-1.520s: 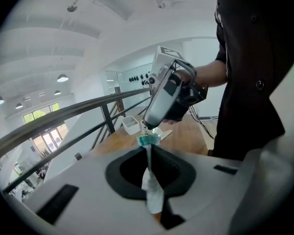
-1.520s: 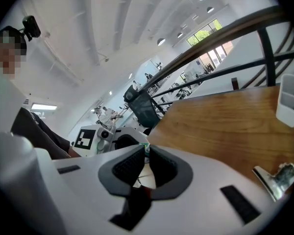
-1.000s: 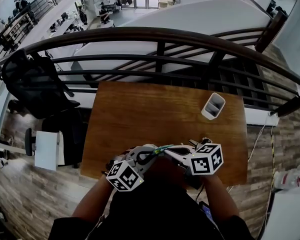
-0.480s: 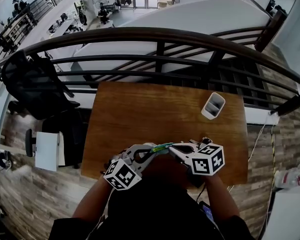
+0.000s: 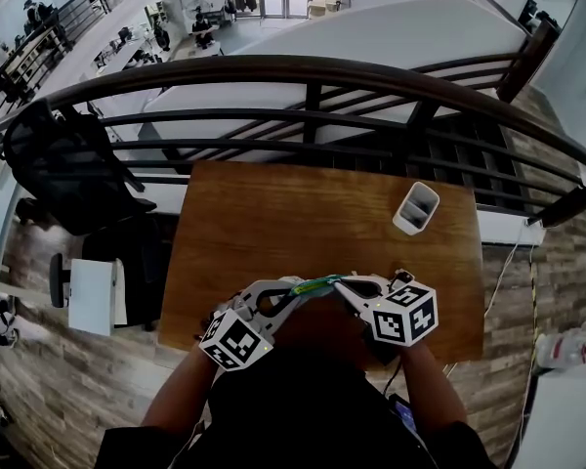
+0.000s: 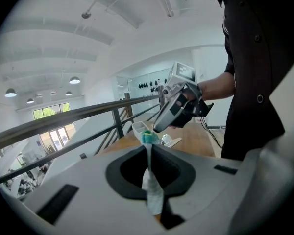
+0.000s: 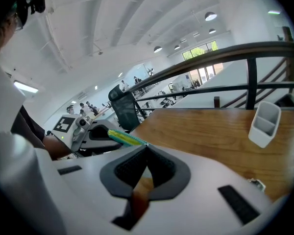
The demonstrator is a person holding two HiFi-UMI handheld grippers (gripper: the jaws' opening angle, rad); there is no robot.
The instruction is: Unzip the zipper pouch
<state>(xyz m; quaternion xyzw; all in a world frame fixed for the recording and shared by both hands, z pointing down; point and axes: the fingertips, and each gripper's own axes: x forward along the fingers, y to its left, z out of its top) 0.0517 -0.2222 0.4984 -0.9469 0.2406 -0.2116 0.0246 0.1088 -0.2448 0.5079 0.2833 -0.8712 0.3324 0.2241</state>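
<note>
Clamping one zipper pouch between two grippers, held above the near edge of the table.

Item 1: left gripper point(image 6: 148, 150), jaws pressed together on a pale fold of the zipper pouch point(image 6: 152, 190), whose teal end stands just past the tips. Item 2: right gripper point(image 7: 146, 146), jaws together, pinching the opposite end at their very tips; which part of the zipper they hold cannot be told. The single pouch point(image 5: 315, 284) spans tip to tip, a green-and-yellow strip. Two marker cubes, one per gripper point(image 5: 237, 340) point(image 5: 406, 313). Both forearms are drawn in before the body, with the grippers angled inward to meet and tilted slightly down. Beyond the jaws lies one wooden table point(image 5: 273, 223). One white two-compartment holder point(image 5: 416, 206) stands well ahead and right of the jaws.
</note>
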